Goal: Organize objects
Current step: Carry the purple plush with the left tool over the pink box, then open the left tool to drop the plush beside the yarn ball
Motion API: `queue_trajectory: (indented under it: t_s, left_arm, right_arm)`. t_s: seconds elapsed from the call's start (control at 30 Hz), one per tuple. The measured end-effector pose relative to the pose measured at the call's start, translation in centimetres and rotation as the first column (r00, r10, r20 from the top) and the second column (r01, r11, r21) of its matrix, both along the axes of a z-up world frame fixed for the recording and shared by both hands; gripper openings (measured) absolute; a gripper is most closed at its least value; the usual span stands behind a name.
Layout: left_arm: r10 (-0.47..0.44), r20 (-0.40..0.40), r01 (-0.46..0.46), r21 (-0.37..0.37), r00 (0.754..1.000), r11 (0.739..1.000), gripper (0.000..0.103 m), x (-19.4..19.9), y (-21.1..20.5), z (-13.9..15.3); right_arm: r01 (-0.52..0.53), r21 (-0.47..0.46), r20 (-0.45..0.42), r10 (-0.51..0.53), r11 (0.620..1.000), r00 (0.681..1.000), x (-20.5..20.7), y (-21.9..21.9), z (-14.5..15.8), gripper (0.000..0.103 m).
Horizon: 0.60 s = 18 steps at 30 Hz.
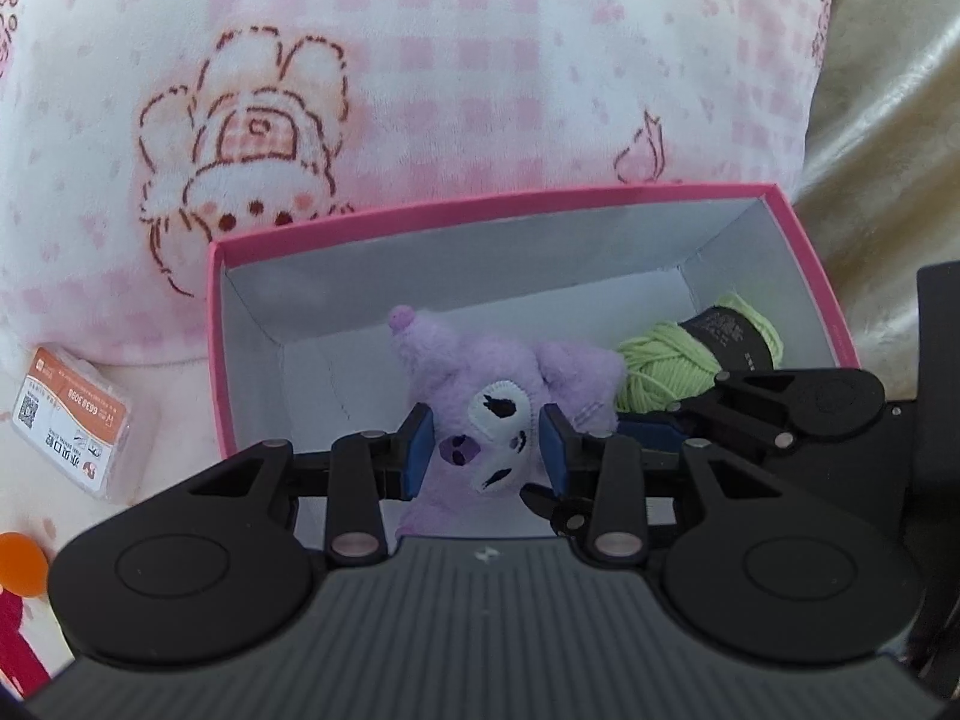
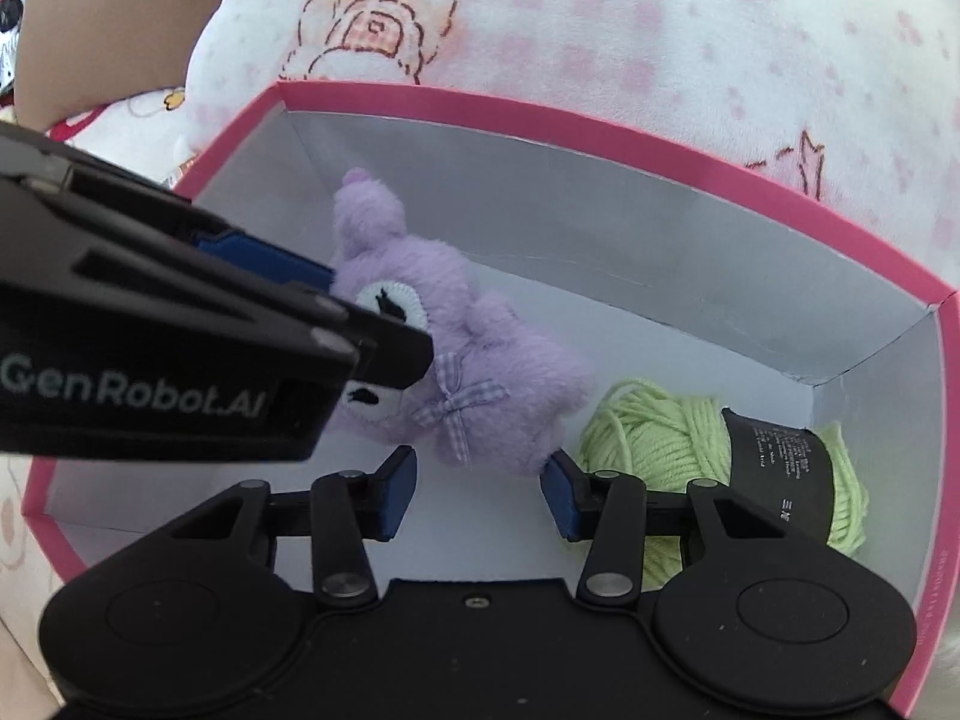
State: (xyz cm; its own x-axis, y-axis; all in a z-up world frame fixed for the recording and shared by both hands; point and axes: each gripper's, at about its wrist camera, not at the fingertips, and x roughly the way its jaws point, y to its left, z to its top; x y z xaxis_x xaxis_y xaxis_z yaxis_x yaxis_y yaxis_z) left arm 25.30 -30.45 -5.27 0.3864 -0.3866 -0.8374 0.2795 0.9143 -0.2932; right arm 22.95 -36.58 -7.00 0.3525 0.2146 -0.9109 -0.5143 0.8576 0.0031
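A pink box (image 1: 516, 204) with a white inside lies on soft bedding. My left gripper (image 1: 486, 450) is shut on the head of a purple plush toy (image 1: 510, 372), which hangs low inside the box. In the right wrist view the plush toy (image 2: 480, 348) shows a gingham bow, and one left finger (image 2: 384, 348) crosses its face. My right gripper (image 2: 477, 486) stands open just below it, with its fingertips at the toy's lower end. A green yarn skein (image 2: 654, 432) with a black label lies in the box's right corner.
A pink-and-white cartoon blanket (image 1: 420, 60) rises behind the box. An orange-and-white card pack (image 1: 72, 420) and an orange ball (image 1: 18, 564) lie to the left. Beige fabric (image 1: 888, 120) is on the right, and a brown cushion (image 2: 120, 12) at the far left.
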Motion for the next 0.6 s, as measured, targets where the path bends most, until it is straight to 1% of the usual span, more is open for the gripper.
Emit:
queue_trajectory:
  t_s: [0.03, 0.07, 0.13, 0.27, 0.33, 0.37, 0.43, 0.5, 0.57, 0.6]
  left_arm:
    - [-0.002, 0.006, 0.002, 0.002, 1.0, 1.0, 0.036, 0.0, -0.1, -0.1]
    - [-0.003, 0.012, 0.003, 0.007, 1.0, 1.0, 0.036, 0.0, -0.2, -0.2]
    - [0.01, 0.014, -0.01, 0.014, 1.0, 1.0, 0.036, 0.0, -0.1, -0.5]
    - [0.019, -0.005, -0.019, -0.007, 1.0, 1.0, 0.036, 0.0, 0.3, -1.0]
    - [0.029, 0.003, -0.029, -0.028, 1.0, 0.999, 0.036, 0.0, 0.7, -0.7]
    - [0.027, 0.016, -0.026, -0.03, 1.0, 0.999, 0.038, -0.1, 0.8, -0.5]
    - [0.022, 0.041, -0.021, -0.023, 0.999, 1.0, 0.038, -0.2, 0.9, 0.2]
    - [0.017, 0.043, -0.015, -0.037, 0.999, 0.999, 0.038, -0.3, 1.2, 0.7]
    - [0.019, 0.044, -0.016, -0.055, 0.999, 0.998, 0.039, -0.5, 1.5, 1.1]
    - [0.014, 0.053, -0.011, -0.052, 0.999, 0.999, 0.039, -0.6, 1.6, 1.3]
  right_arm:
    - [-0.001, -0.004, 0.0, 0.001, 1.0, 1.0, 0.0, 0.0, 0.0, 0.05]
    - [0.003, -0.013, 0.002, -0.003, 1.0, 1.0, 0.0, 0.1, -0.1, 0.047]
    - [0.017, -0.018, 0.013, -0.017, 1.0, 1.0, 0.0, 0.2, -0.1, 0.047]
    - [0.081, -0.034, 0.04, -0.079, 0.996, 0.996, 0.0, 0.1, 0.0, 0.036]
    - [0.105, -0.023, 0.046, -0.104, 0.994, 0.993, -0.1, -0.2, 0.1, 0.036]
    - [0.112, -0.021, 0.049, -0.111, 0.994, 0.993, -0.2, -0.2, 0.2, 0.036]
    - [0.117, -0.022, 0.062, -0.116, 0.993, 0.991, -0.4, -0.1, 0.2, 0.036]
    - [0.124, -0.016, 0.079, -0.123, 0.992, 0.989, -0.5, -0.2, 0.5, 0.036]
    - [0.136, 0.01, 0.072, -0.136, 0.991, 0.988, -0.5, -0.4, 0.8, 0.036]
    - [0.146, 0.027, 0.066, -0.147, 0.989, 0.987, -0.6, -0.6, 1.0, 0.036]
